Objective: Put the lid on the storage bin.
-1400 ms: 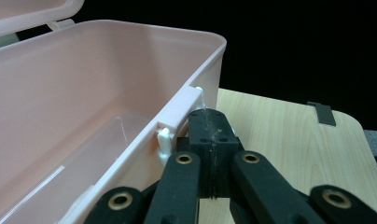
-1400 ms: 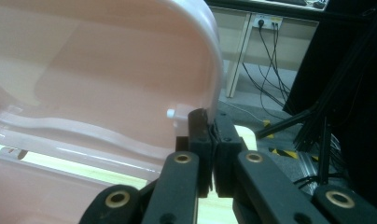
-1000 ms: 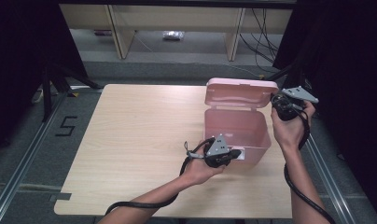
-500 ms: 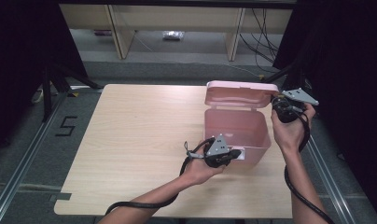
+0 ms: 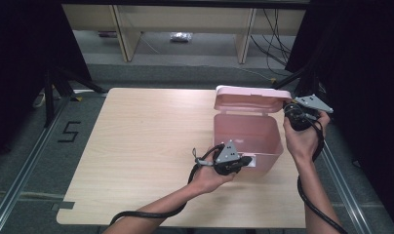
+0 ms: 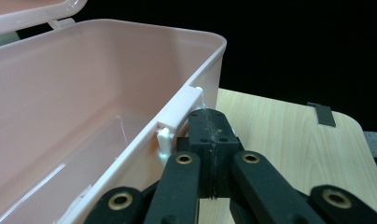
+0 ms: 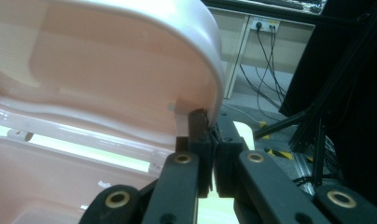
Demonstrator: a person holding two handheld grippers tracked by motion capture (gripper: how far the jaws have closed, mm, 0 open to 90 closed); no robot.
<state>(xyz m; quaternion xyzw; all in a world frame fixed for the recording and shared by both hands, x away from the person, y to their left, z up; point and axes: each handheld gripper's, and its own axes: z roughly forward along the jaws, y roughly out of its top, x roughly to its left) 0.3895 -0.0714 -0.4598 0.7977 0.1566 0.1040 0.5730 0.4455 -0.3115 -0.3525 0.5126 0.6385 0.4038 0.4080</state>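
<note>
Claws (image 5: 248, 161) on empty pink box (image 5: 244, 131)

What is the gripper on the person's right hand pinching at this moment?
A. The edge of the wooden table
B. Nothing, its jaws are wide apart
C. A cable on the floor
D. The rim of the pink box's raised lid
D: in the right gripper view, the right gripper has its jaws closed on the rim of the lid of the pink box, which stands raised above the open box.
</note>
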